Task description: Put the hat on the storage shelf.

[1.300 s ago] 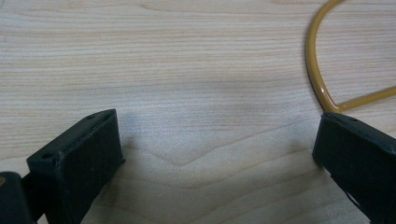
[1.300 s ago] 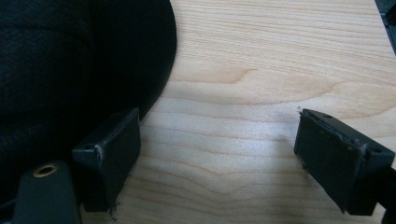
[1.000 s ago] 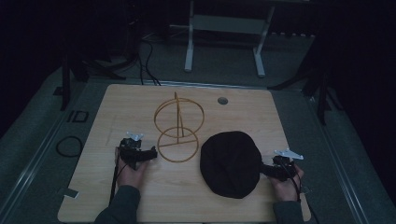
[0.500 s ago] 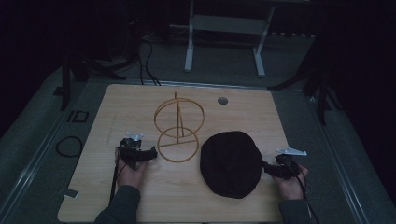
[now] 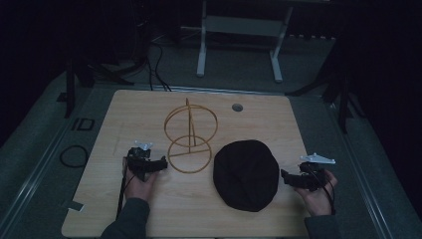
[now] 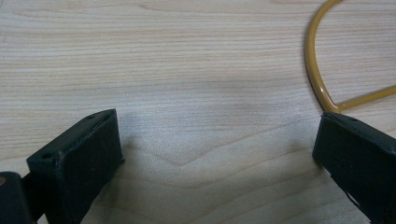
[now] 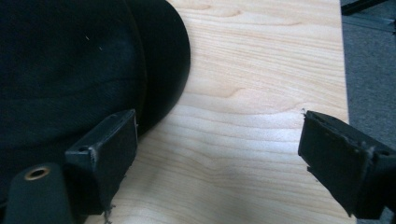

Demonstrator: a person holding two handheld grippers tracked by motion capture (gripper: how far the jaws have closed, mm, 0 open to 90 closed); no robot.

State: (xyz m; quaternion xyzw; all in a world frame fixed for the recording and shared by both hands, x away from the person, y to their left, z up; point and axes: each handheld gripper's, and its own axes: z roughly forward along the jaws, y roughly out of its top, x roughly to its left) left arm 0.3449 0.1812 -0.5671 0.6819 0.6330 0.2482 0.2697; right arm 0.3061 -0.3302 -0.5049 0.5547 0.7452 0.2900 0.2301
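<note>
A black cap (image 5: pixel 246 174) lies flat on the wooden table (image 5: pixel 149 214), right of centre; its brim (image 7: pixel 173 51) fills the upper left of the right gripper view. A yellow wire stand (image 5: pixel 190 137) rises at the table's middle, and its base ring (image 6: pixel 322 88) curves past the far jaw in the left gripper view. My left gripper (image 5: pixel 163 163) rests open on the table just left of the ring's base. At the cap's right edge sits my right gripper (image 5: pixel 284 178), open, one jaw beside the brim, nothing between the jaws.
A small grey round grommet (image 5: pixel 237 107) sits near the table's far edge. The table's right edge (image 7: pixel 343 60) runs close to my right gripper, grey floor beyond. Cables (image 5: pixel 73 155) and a white frame (image 5: pixel 239 30) lie on the dark floor around the table.
My right gripper has shifted slightly toward me and lower at the cap's right edge. The left gripper, the cap and the stand stay where they were.
</note>
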